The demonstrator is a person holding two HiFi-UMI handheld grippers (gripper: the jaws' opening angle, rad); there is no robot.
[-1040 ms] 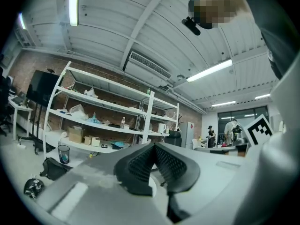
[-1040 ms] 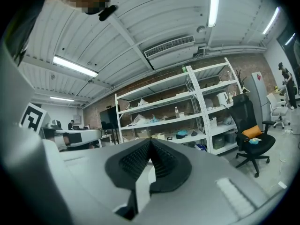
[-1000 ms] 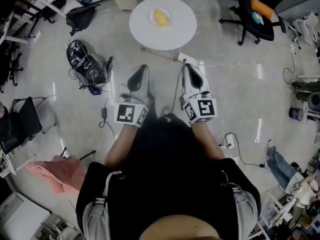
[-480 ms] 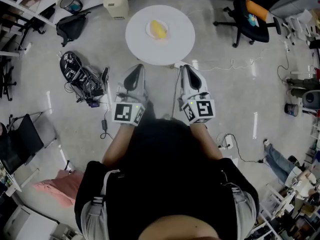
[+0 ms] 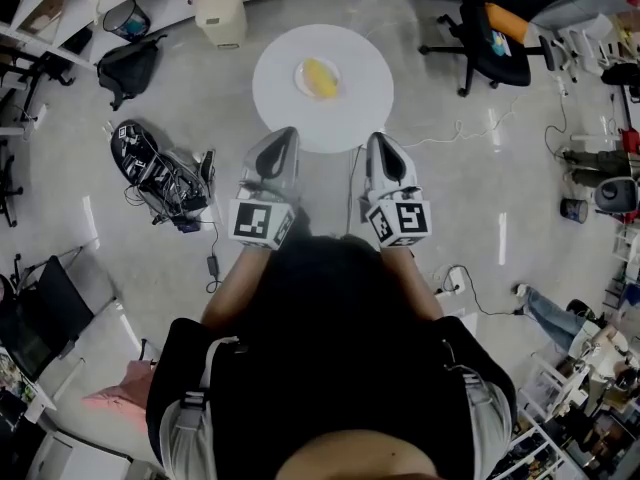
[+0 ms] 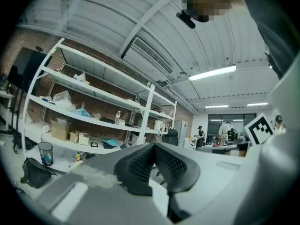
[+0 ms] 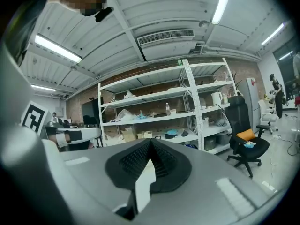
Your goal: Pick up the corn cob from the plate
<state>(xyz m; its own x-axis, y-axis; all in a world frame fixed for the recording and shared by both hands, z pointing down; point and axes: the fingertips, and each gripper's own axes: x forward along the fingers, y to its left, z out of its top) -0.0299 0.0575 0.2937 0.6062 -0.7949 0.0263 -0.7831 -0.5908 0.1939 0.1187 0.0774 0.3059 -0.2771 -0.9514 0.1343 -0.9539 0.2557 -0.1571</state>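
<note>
Open floor point(image 5: 500, 183) rings the table point(image 5: 352, 108); our left gripper point(image 5: 287, 134) and right gripper point(image 5: 376, 138) sit at its near edge, clenched empty; corn cob point(image 5: 320, 76) shows in head view only

Right gripper point(image 7: 149, 146) closed, empty — shelving point(image 7: 154, 117) and chair point(image 7: 244, 142) beyond

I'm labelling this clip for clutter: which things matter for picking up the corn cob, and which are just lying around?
Job: corn cob, plate, round table, left gripper, right gripper.
Lying about: office chair, black backpack, cable heap, waste bin.
</note>
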